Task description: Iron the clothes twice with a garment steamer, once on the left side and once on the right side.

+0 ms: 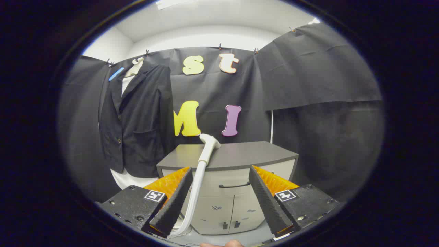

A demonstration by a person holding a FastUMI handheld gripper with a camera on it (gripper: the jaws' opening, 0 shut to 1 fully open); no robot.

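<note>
A dark suit jacket (139, 120) over a white shirt hangs on the black cloth wall, beyond my fingers and to the left. The white garment steamer head (210, 141) rests at the front edge of the grey cabinet top (247, 156), just ahead of my fingers. Its white hose (196, 195) drops down in front of the cabinet, close along the inner side of my left finger (175, 202). My gripper (219, 168) is open wide, and only the hose stands between the fingers, near the left one; the right finger (265, 200) touches nothing.
The cabinet has two pale doors under a black handle (234, 186) and stands right in front of me. Black cloth walls close off the back and the right side. A bit of a hand (223, 244) shows below the fingers.
</note>
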